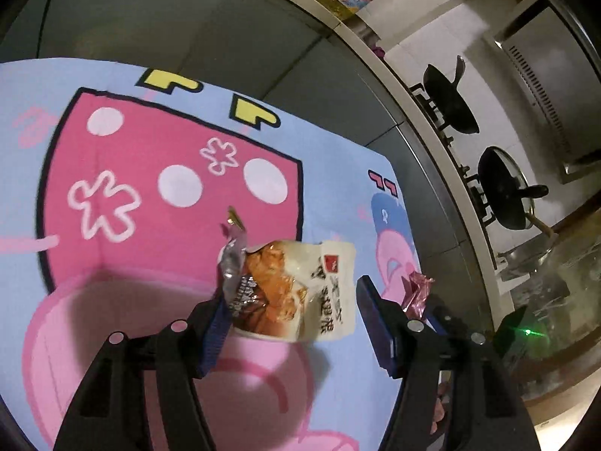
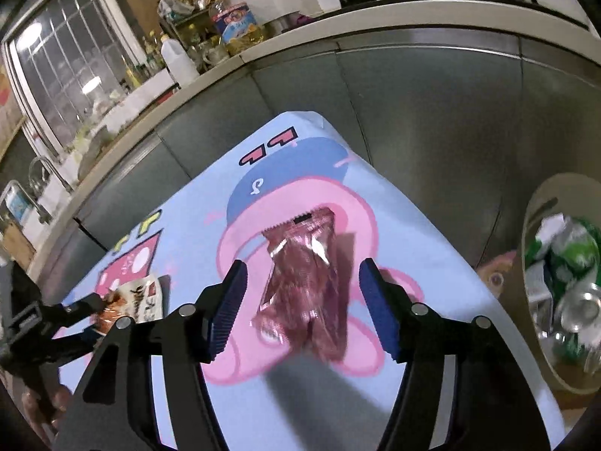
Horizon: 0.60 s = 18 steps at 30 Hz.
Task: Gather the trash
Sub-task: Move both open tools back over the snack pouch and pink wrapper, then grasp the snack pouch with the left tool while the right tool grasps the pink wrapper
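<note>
Two tongs stand wide: left tongs point(image 1: 296, 315) straddle the snack bag point(image 1: 300, 293), right tongs point(image 2: 302, 308) the pink wrapper point(image 2: 304, 285); either thin, crinkly piece could slip sideways at closing.

Blurred by motion: pink wrapper point(image 2: 306, 282) between the right gripper's fingers, contact not clear. Half hidden behind the left gripper's blue pad point(image 1: 216, 332): small silver wrapper point(image 1: 233, 263). Cut off at right edge: trash bin point(image 2: 533, 225).
</note>
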{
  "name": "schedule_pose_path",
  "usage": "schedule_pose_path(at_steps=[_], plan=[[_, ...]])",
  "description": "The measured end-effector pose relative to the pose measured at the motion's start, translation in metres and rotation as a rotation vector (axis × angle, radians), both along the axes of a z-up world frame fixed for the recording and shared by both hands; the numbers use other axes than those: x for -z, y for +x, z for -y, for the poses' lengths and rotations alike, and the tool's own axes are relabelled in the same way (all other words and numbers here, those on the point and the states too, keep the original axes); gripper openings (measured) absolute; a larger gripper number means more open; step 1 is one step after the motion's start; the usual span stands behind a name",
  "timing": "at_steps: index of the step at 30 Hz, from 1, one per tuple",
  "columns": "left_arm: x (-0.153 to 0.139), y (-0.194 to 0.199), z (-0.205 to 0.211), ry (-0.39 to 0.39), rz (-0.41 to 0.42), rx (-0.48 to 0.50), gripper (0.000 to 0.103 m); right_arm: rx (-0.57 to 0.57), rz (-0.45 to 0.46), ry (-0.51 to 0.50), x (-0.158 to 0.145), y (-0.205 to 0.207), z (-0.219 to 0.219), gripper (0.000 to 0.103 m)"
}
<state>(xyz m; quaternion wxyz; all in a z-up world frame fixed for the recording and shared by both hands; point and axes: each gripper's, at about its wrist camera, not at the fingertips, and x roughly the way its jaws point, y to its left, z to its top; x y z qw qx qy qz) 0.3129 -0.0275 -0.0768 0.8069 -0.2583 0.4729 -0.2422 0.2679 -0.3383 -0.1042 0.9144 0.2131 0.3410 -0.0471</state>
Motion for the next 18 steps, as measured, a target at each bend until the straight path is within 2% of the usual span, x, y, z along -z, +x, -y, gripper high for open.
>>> schedule_pose_path(at_steps=[1, 2, 3, 4, 5, 6, 8, 11, 18], plan=[[0.0, 0.0, -0.001, 0.006, 0.006, -0.002, 0.064, -0.003, -0.008, -0.01, 0.002, 0.005, -0.003, 0.061], [0.0, -0.002, 0.001, 0.023, 0.016, -0.006, 0.056, -0.008, -0.017, -0.02, 0.003, 0.01, -0.006, 0.058], [0.0, -0.003, 0.005, 0.035, 0.021, -0.001, 0.042, -0.013, -0.024, -0.032, 0.005, 0.013, -0.01, 0.051], [0.002, -0.004, 0.005, 0.04, 0.014, 0.01, 0.013, -0.014, -0.023, -0.067, 0.005, 0.014, -0.015, 0.043], [0.004, -0.005, 0.006, 0.037, 0.004, 0.018, 0.012, -0.03, -0.027, -0.075, 0.006, 0.013, -0.02, 0.026], [0.005, -0.01, 0.006, 0.021, 0.002, 0.017, 0.012, -0.049, -0.024, -0.071, 0.006, 0.011, -0.025, 0.018], [0.003, -0.02, 0.004, 0.023, 0.014, 0.022, 0.01, -0.085, -0.018, -0.058, 0.005, 0.002, -0.036, 0.008], [-0.003, -0.042, -0.002, 0.012, 0.035, 0.036, 0.007, -0.154, -0.009, -0.019, 0.003, -0.02, -0.056, 0.007], [-0.016, -0.119, -0.028, 0.012, 0.048, 0.068, 0.007, -0.28, -0.003, 0.17, 0.01, -0.1, -0.094, 0.007]])
